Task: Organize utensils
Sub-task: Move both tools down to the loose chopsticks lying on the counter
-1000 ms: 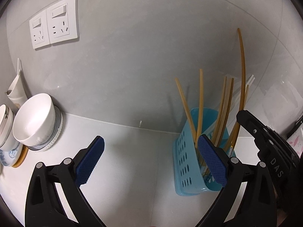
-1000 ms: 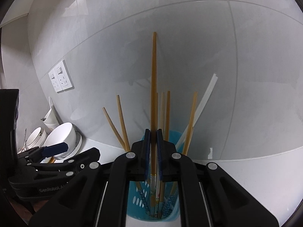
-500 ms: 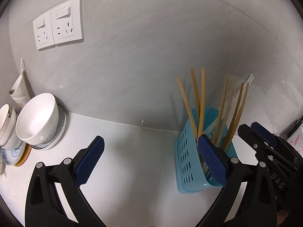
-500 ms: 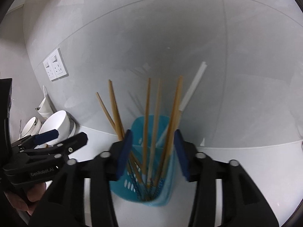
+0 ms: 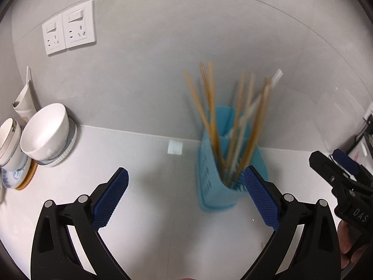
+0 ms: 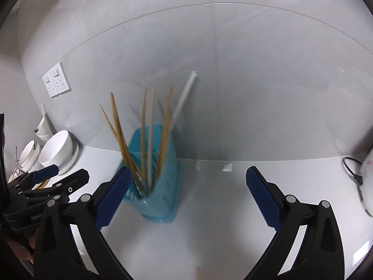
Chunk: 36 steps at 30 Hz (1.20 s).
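Both the left hand-held gripper (image 5: 185, 192) and right hand-held gripper (image 6: 186, 192) gape wide, empty, before the perforated blue plastic holder (image 5: 215, 182) of wooden chopsticks (image 5: 211, 116). Only the right view shows a black cable (image 6: 352, 170) on the white worktop (image 6: 209, 233).

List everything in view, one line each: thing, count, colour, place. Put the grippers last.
basket: one, blue, on the counter near the wall.
chopsticks: several, tan, standing in the basket; blur hides the exact count.
straw: one, white, in the basket, leaning right.
bowls: at least two, white, stacked at far left.
sockets: two, white, on the wall at upper left.
counter: one, white.
cable: one, black, at far right.
left gripper: black with blue pads, jaws open, empty.
right gripper: black with blue pads, jaws open, empty.
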Each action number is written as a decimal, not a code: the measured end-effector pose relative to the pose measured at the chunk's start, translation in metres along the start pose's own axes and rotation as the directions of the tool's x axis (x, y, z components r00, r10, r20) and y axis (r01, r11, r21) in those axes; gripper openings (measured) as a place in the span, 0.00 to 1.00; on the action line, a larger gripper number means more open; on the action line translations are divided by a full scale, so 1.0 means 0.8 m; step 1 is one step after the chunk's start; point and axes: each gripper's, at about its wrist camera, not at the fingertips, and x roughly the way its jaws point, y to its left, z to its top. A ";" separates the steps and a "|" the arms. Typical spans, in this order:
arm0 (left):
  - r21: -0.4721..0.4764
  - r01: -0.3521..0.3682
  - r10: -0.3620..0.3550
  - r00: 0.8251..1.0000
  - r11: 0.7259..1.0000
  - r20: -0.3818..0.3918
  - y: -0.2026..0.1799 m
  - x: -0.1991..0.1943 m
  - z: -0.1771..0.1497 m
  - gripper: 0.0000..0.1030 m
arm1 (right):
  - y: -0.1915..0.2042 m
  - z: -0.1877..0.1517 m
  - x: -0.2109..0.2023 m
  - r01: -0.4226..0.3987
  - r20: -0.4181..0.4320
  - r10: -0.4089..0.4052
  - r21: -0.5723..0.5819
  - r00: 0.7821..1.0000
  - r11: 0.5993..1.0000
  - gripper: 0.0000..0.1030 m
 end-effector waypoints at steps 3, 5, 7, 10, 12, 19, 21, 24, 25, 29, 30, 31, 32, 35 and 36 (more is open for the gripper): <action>0.000 0.012 -0.012 0.999 1.000 -0.035 -0.016 -0.005 -0.012 0.94 | -0.017 -0.011 -0.014 0.026 -0.016 -0.026 0.002 1.000 1.000 0.92; -0.002 0.025 -0.025 0.998 1.000 -0.063 -0.030 -0.010 -0.022 0.94 | -0.031 -0.020 -0.025 0.041 -0.025 -0.041 0.007 0.999 0.999 0.92; 0.008 0.025 -0.025 0.997 1.000 -0.073 -0.046 -0.015 -0.033 0.94 | -0.046 -0.029 -0.035 0.059 -0.038 -0.058 0.011 0.998 0.998 0.92; 0.010 0.023 -0.022 0.995 1.000 -0.096 -0.067 -0.017 -0.050 0.94 | -0.073 -0.045 -0.047 0.077 -0.074 -0.075 0.022 0.994 0.997 0.92; 0.008 0.027 -0.026 0.992 1.000 -0.123 -0.082 -0.016 -0.064 0.94 | -0.091 -0.059 -0.054 0.090 -0.097 -0.087 0.026 0.991 0.996 0.92; -0.001 0.032 -0.031 0.974 0.999 -0.224 -0.122 -0.002 -0.122 0.94 | -0.157 -0.121 -0.065 0.146 -0.209 -0.135 0.036 0.969 0.989 0.92; 0.004 0.027 -0.025 0.968 1.000 -0.251 -0.133 0.002 -0.138 0.94 | -0.173 -0.135 -0.066 0.153 -0.235 -0.137 0.049 0.962 0.987 0.92; -0.003 0.018 -0.018 0.955 1.000 -0.295 -0.143 0.012 -0.157 0.94 | -0.192 -0.156 -0.066 0.172 -0.275 -0.151 0.053 0.950 0.984 0.92; -0.006 0.015 -0.017 0.952 1.000 -0.306 -0.145 0.014 -0.164 0.94 | -0.197 -0.162 -0.066 0.175 -0.288 -0.152 0.056 0.945 0.983 0.92; -0.019 0.003 -0.010 0.931 1.000 -0.366 -0.155 0.027 -0.190 0.94 | -0.213 -0.188 -0.063 0.191 -0.350 -0.158 0.061 0.923 0.980 0.92; -0.018 -0.001 -0.006 0.924 1.000 -0.382 -0.158 0.031 -0.196 0.94 | -0.214 -0.194 -0.062 0.198 -0.360 -0.166 0.054 0.918 0.979 0.92; -0.016 -0.006 -0.001 0.920 1.000 -0.391 -0.159 0.034 -0.200 0.94 | -0.216 -0.199 -0.061 0.205 -0.371 -0.173 0.048 0.912 0.977 0.92; -0.015 -0.011 0.004 0.915 1.000 -0.403 -0.163 0.036 -0.206 0.94 | -0.220 -0.205 -0.059 0.211 -0.387 -0.175 0.050 0.905 0.976 0.92; 0.002 -0.033 0.030 0.902 0.999 -0.431 -0.174 0.039 -0.221 0.94 | -0.229 -0.222 -0.057 0.216 -0.428 -0.169 0.061 0.888 0.975 0.86; 0.006 -0.035 0.034 0.899 0.999 -0.436 -0.173 0.039 -0.226 0.94 | -0.232 -0.227 -0.057 0.219 -0.439 -0.170 0.062 0.882 0.974 0.86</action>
